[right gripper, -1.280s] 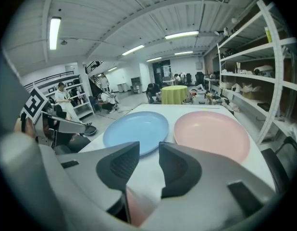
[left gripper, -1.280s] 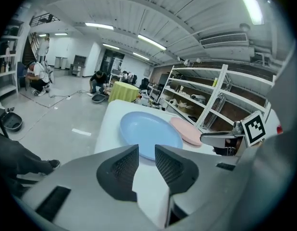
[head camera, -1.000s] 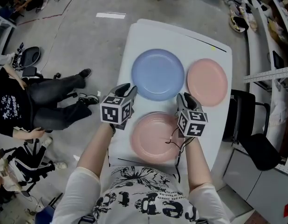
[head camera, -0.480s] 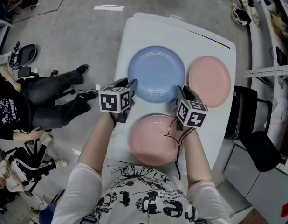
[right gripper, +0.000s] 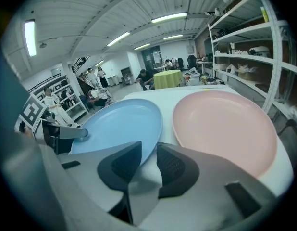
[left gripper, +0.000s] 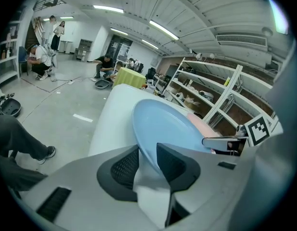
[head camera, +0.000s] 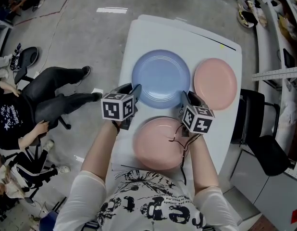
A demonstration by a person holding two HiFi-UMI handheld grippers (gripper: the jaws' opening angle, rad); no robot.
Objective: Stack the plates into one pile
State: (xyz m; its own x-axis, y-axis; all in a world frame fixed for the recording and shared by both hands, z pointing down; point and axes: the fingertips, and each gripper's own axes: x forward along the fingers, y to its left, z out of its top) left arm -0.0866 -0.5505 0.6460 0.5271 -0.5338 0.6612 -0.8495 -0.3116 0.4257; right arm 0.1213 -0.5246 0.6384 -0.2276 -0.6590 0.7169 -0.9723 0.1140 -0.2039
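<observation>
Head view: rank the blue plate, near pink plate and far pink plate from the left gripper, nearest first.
From the left gripper, jaws just closing with the rim of the blue plate between them:
1. blue plate, straight ahead.
2. near pink plate, to its right, nearer the person.
3. far pink plate, farthest right.

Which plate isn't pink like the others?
The blue plate, far left on the white table. It is the only blue one: the far pink plate lies beside it, the near pink plate closest to the person.
</observation>
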